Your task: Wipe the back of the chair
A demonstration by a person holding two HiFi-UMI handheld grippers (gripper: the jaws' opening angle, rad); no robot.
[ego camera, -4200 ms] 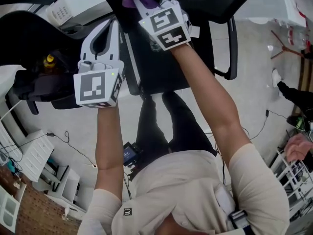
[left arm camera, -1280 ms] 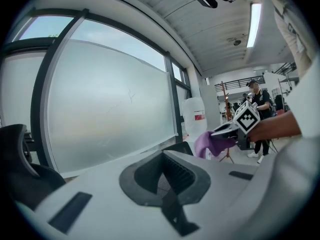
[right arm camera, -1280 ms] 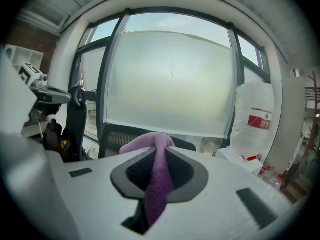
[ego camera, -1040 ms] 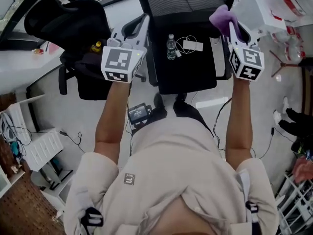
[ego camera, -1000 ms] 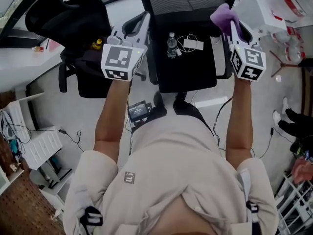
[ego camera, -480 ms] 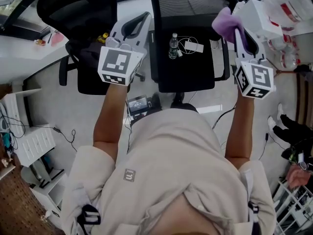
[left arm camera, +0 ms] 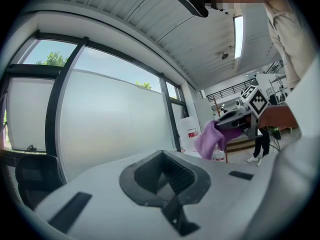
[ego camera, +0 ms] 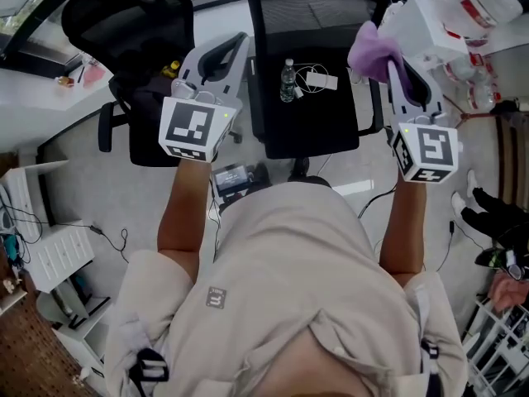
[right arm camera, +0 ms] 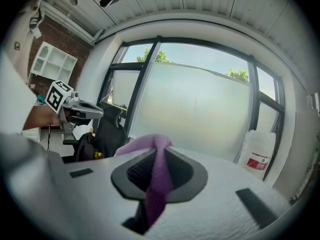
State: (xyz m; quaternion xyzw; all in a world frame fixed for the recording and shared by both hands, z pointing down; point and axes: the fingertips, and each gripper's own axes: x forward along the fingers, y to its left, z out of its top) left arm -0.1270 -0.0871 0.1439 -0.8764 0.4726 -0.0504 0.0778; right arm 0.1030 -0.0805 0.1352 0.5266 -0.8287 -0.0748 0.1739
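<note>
Filling the upper centre of the head view, a black mesh-backed office chair [ego camera: 302, 122] stands untouched, so wiping its back looks still to do. Upper right, the right gripper [ego camera: 387, 56] is clamped on a crumpled purple cloth [ego camera: 372, 48] beside the chair; the left gripper [ego camera: 223, 50] is closed and empty. 1 small clear bottle [ego camera: 287, 81] lies on the seat

Hidden behind wearer's torso [ego camera: 289, 288]: base of chair [ego camera: 302, 131]. Too small to read: label of bottle [ego camera: 287, 81] on the seat. Too small to identify: white item [ego camera: 321, 79] beside it. Covered in head view by purple cloth [ego camera: 372, 50]: tips of right gripper [right arm camera: 159, 174]. Lost inside the jaw gap in right gripper view: cloth's lower end. Cut by top edge: second chair [ego camera: 136, 15]. Cut by right edge: bystander's shoe [ego camera: 473, 209] and hand [ego camera: 506, 292]. Unreadable: red print on white bag [ego camera: 488, 11].
</note>
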